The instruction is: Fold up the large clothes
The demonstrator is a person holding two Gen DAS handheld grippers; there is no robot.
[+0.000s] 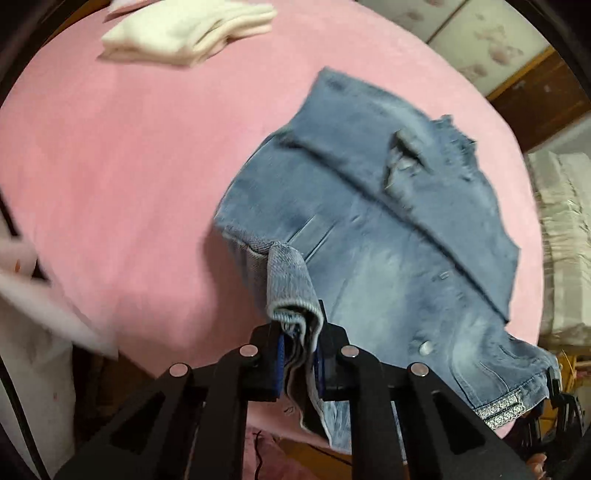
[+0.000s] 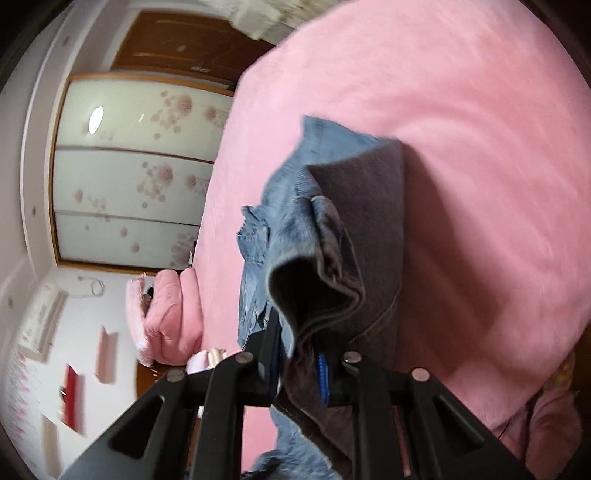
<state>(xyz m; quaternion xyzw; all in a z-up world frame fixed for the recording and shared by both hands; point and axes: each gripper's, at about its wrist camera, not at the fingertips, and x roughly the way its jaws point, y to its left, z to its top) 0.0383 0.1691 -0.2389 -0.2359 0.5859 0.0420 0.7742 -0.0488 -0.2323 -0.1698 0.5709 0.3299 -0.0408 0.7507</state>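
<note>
Both tongs are clenched on denim. Left tongs pinch a bunched corner of the denim jacket between blue pads; right tongs pinch another bunched edge, with cloth folded over their tips.

Bed: its pink cover carries the jacket, which lies ahead of the left tongs and spreads up and to the right, partly lifted at the gripped corner. The long axis appears to run from the near corner diagonally toward the frayed hem at upper right. In the left wrist view the right tongs show at the lower right edge, at the jacket's patterned band, so each hand holds one near corner.

Judgement: the coming fold calls for carrying both corners away across the jacket, kept level.

Folded white clothes lie well apart, at the far edge. No containers are visible.
</note>
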